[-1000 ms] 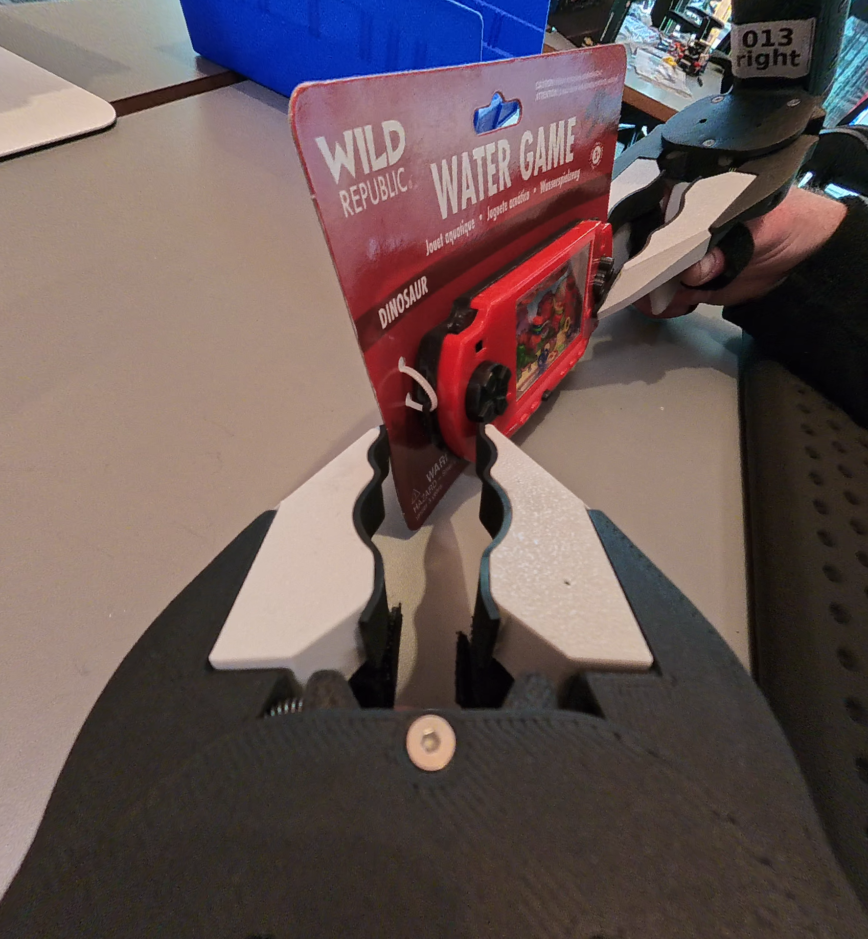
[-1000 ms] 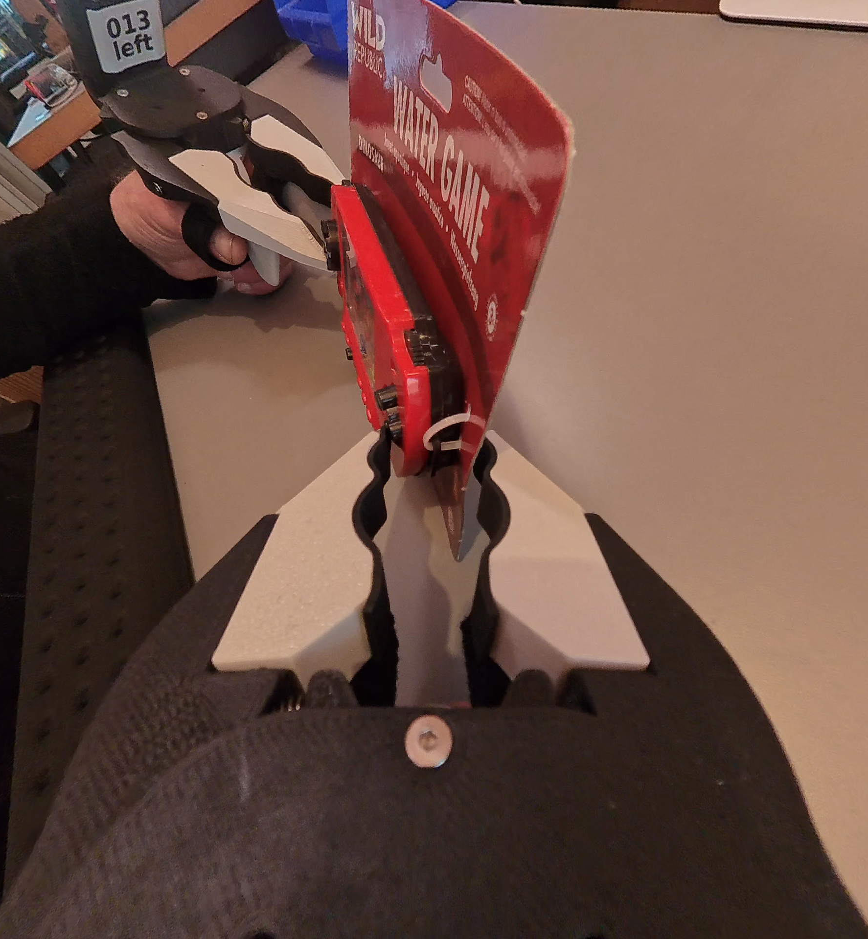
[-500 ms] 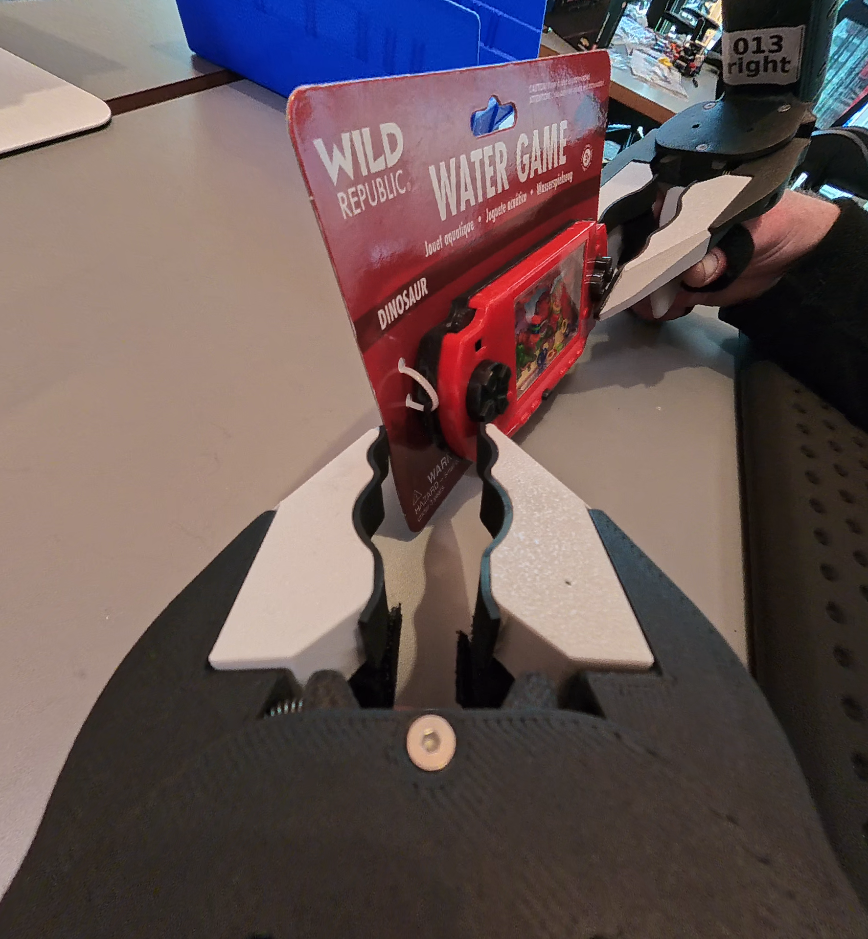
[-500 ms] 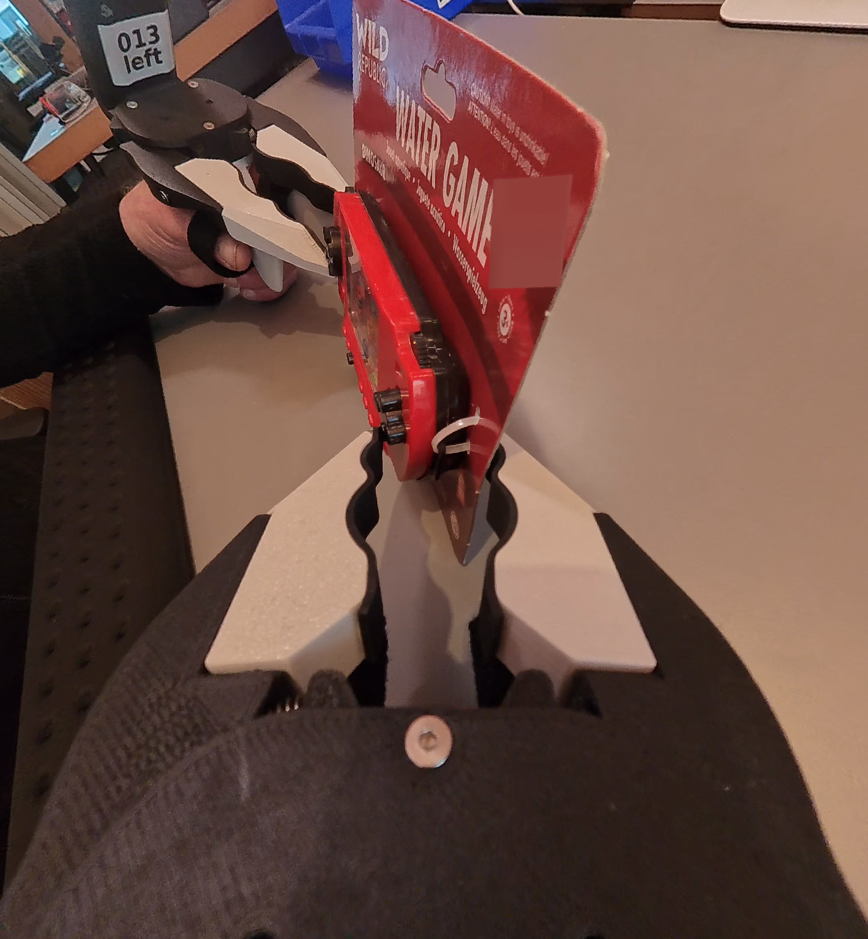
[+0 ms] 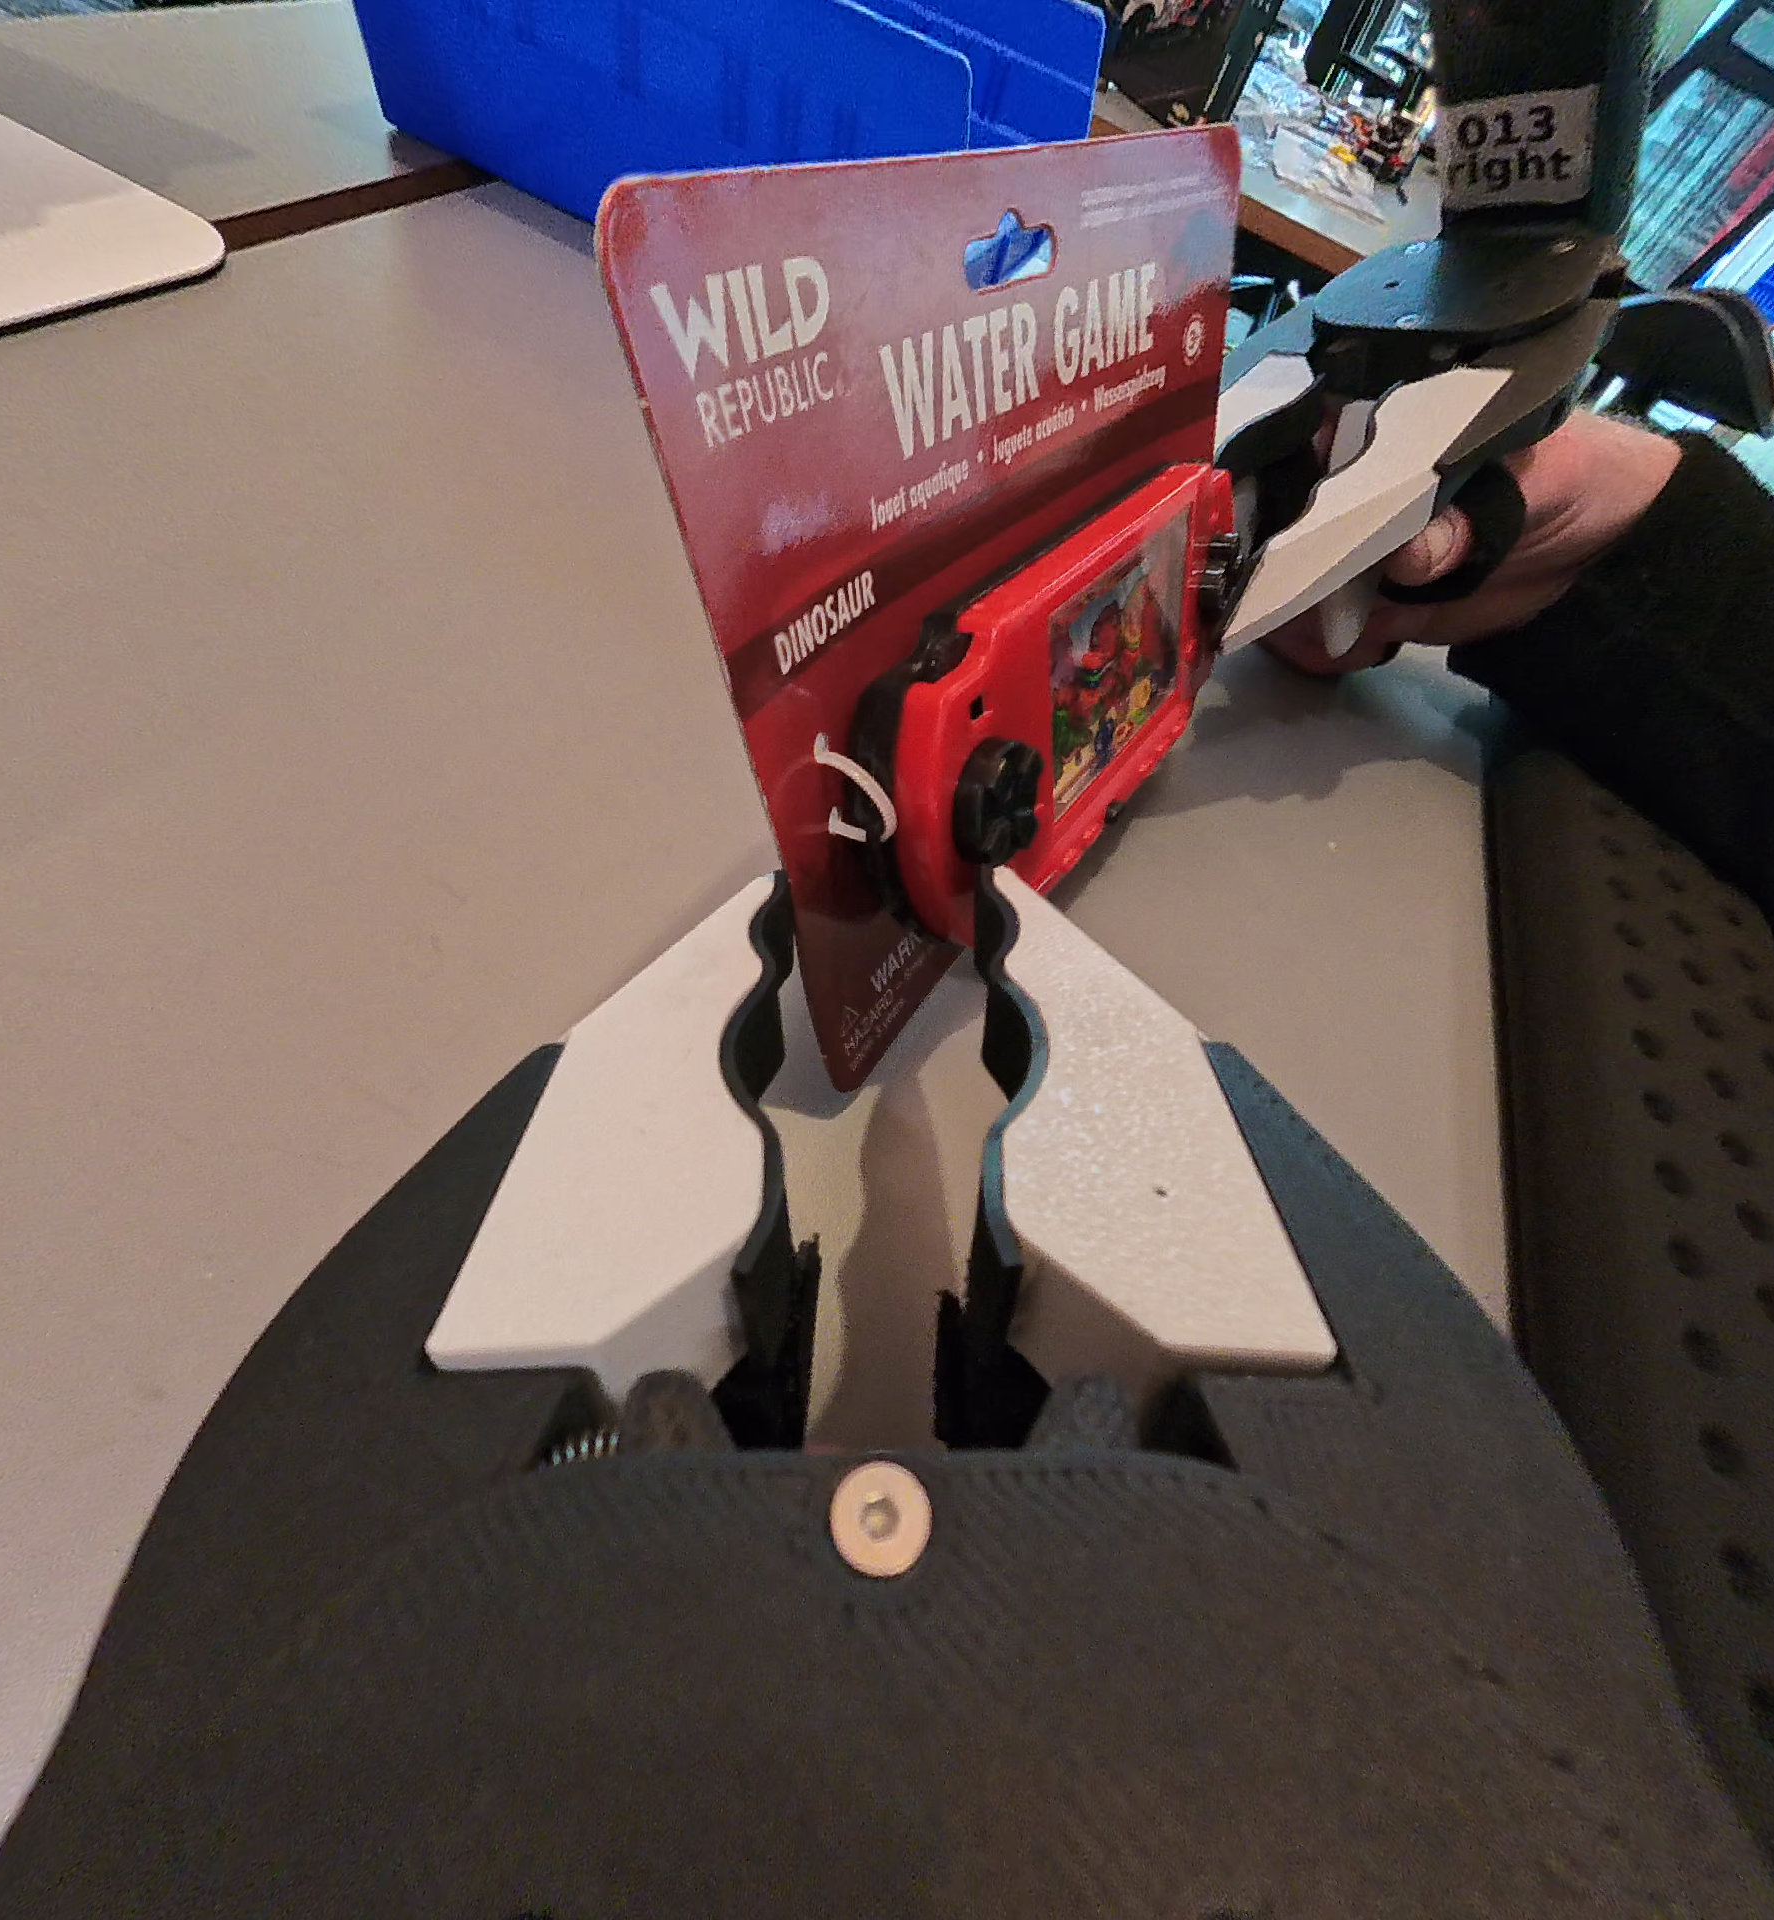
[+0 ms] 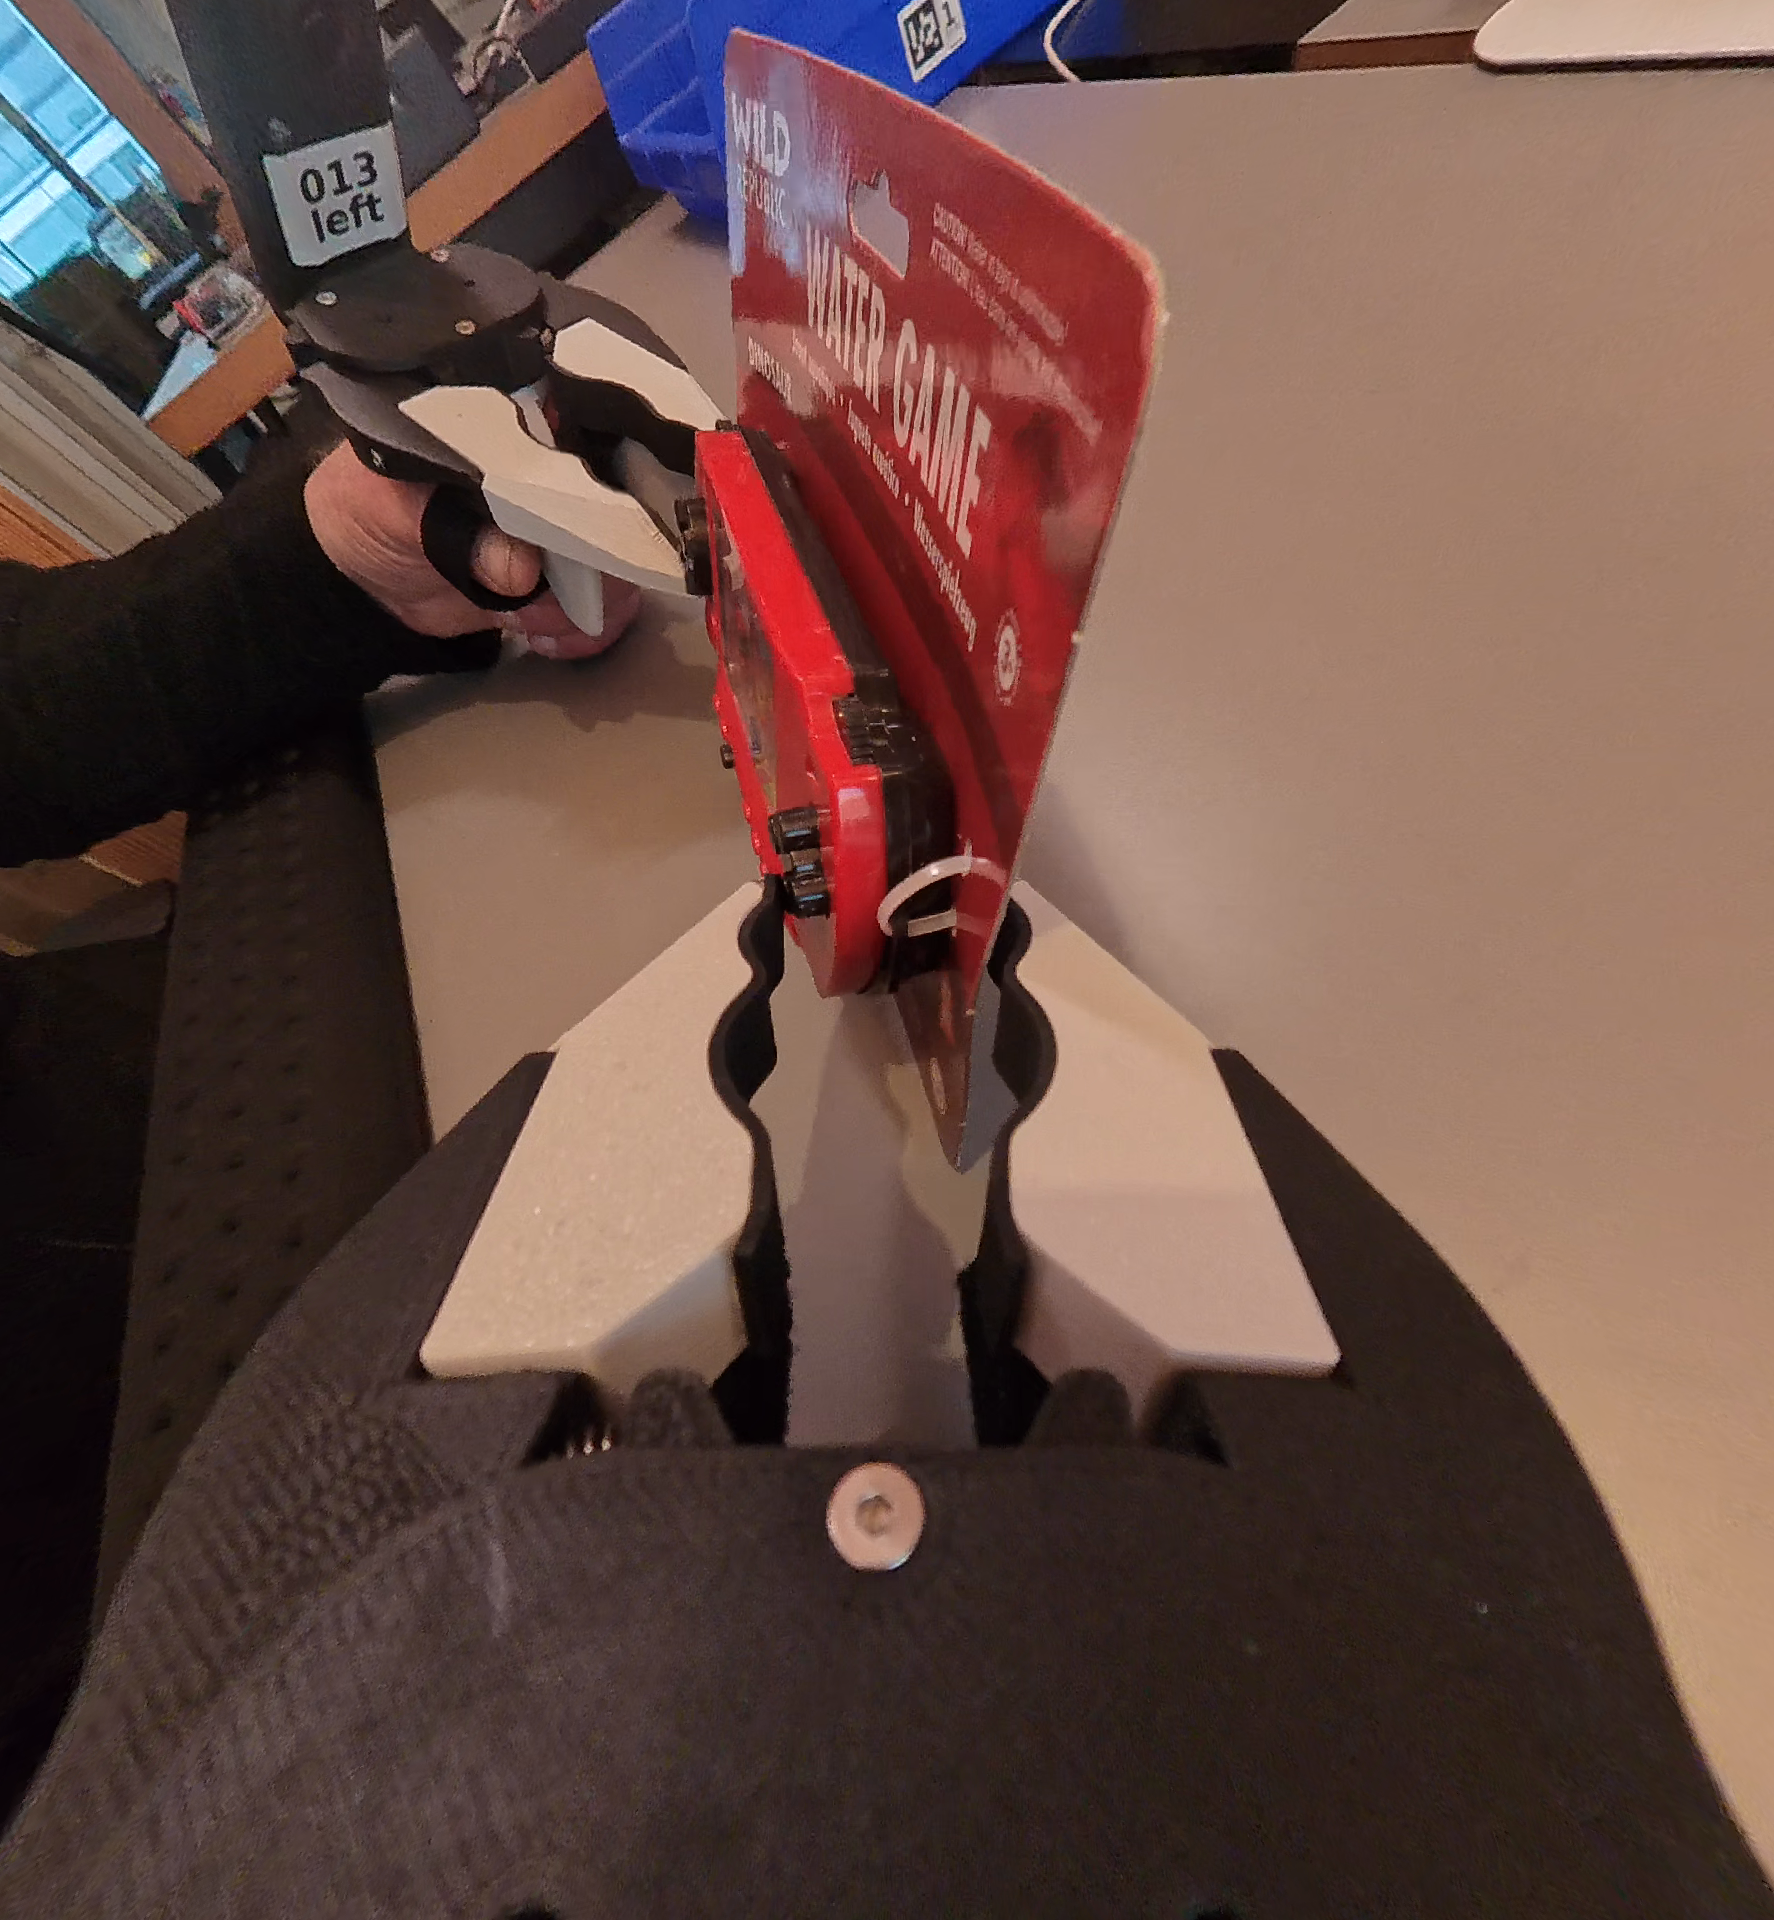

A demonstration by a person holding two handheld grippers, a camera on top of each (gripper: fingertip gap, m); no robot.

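A red handheld water game toy (image 5: 1059, 686) is tied with a white zip tie to a red backing card (image 5: 862, 416). The package stands upright just above the grey table (image 5: 291, 623). My left gripper (image 5: 883, 904) is shut on the toy's near end and the card's lower corner. My right gripper (image 5: 1236, 561) grips the far end. In the right wrist view, my right gripper (image 6: 888, 914) is shut on the toy (image 6: 810, 727) and card (image 6: 966, 416). The left gripper (image 6: 696, 499) pinches the opposite end.
A blue bin (image 5: 706, 94) stands on the table behind the package, also seen in the right wrist view (image 6: 821, 62). A white pad (image 5: 41, 229) lies at the far left. A black perforated mat (image 5: 1672, 1143) lines the near table edge. Hands (image 6: 374, 540) in dark sleeves hold both grippers.
Both grippers keep their grip. The package has turned slightly, so more of the card's front and the blue bin beyond show in the right wrist view.
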